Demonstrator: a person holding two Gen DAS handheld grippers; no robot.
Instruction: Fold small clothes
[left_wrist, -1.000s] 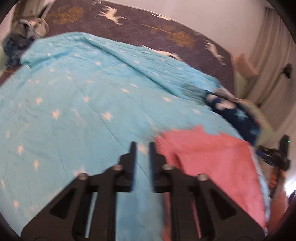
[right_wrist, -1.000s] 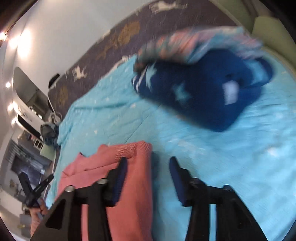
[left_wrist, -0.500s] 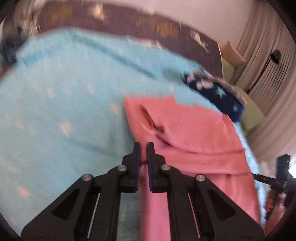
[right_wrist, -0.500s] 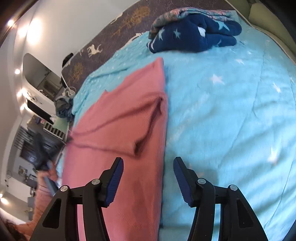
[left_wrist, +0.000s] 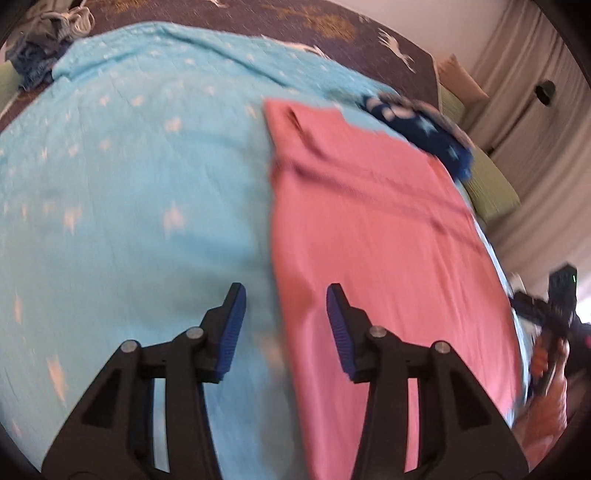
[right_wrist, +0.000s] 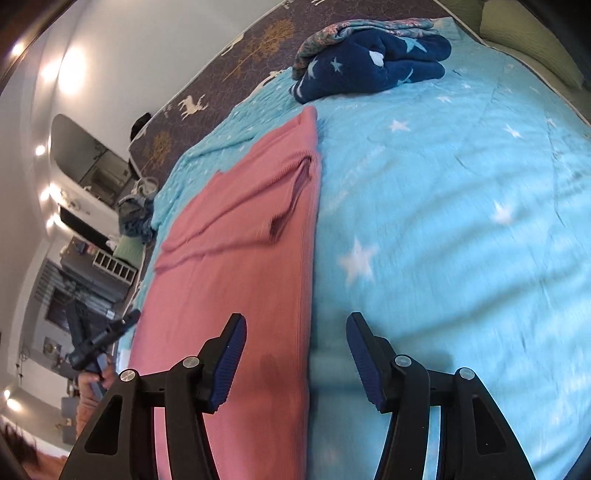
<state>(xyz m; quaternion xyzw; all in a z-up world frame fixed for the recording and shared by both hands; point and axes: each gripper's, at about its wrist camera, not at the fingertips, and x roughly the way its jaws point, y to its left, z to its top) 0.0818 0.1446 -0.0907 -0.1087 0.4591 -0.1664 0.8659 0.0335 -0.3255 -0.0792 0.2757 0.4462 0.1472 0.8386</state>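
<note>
The pink ribbed-knit garment lies spread flat on the light-blue star-print quilt, one sleeve folded in across its far end, toward twelve o'clock from me. My left gripper hangs with its jaws spread, straddling the garment's long left edge and gripping nothing; my right gripper is likewise spread and empty over the opposite long edge. I judge the knit light, soft and limp, apt to sag and stretch where lifted, and unlikely to slip in ribbed pads. I would therefore pinch each edge close to the near corners, taking both layers where it is doubled. Beyond its far end, at one o'clock in my right view, a folded navy star-print fleece blanket rests near the garment's tip.
</note>
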